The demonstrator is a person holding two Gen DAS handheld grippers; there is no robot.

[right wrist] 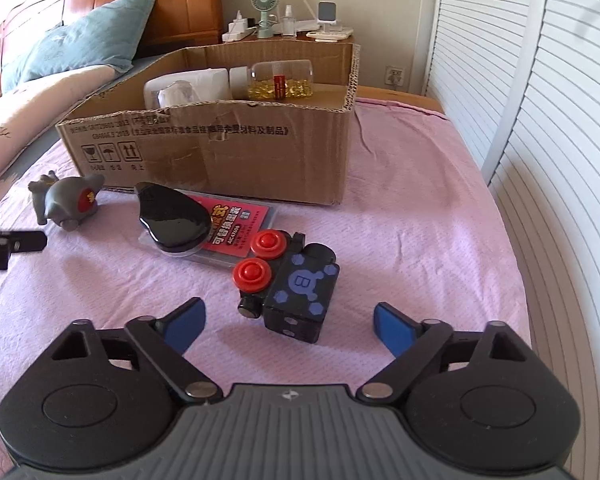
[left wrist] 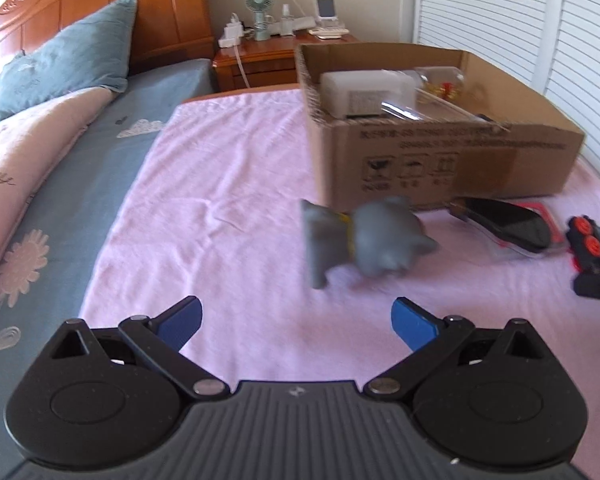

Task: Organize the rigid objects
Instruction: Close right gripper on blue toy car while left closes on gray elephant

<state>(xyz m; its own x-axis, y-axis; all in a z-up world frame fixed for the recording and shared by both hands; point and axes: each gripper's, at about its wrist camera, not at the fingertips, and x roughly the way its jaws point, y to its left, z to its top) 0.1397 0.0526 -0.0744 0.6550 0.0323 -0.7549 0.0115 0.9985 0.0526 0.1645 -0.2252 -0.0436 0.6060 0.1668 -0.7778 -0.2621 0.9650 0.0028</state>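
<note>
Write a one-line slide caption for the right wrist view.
Open right gripper poised over a black toy train, cardboard box behind.

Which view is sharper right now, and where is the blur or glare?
Right wrist view is sharper: the black toy block and box print read cleanly. Left wrist view is motion-blurred: the grey toy smears and the box print is illegible. Both views bend at the edges; the white shutters look washed out in daylight.

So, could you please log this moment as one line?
left gripper: open, empty, facing grey toy | right gripper: open around black block toy, no contact | cardboard box: partly filled
</note>
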